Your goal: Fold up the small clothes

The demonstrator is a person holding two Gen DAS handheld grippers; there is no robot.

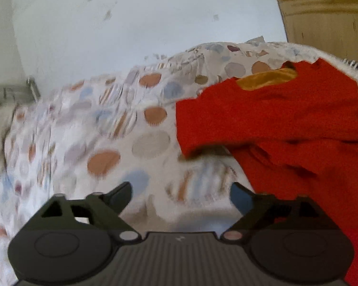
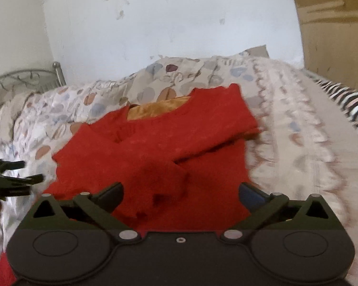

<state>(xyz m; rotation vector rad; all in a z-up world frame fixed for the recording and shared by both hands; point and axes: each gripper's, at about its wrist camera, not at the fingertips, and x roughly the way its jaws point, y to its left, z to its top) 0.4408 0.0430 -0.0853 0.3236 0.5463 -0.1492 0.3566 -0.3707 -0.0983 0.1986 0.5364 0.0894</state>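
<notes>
A small red knitted sweater (image 2: 155, 147) with a mustard-yellow neck lining (image 2: 155, 108) lies on the spotted bedspread (image 2: 59, 109). Both sleeves are folded in across its front. My right gripper (image 2: 181, 194) hangs open just above the sweater's lower part, with nothing between its fingers. My left gripper (image 1: 181, 195) is open over bare bedspread (image 1: 102, 128), left of the sweater (image 1: 286, 124), and holds nothing. In the right wrist view the left gripper (image 2: 23, 171) shows at the left edge, beside the sweater's folded side.
A white wall (image 2: 167, 23) stands behind the bed. A metal bed frame (image 2: 35, 76) rises at the far left, and a wooden wardrobe (image 2: 334, 35) stands at the right. A striped cloth (image 2: 346, 95) lies along the bed's right edge.
</notes>
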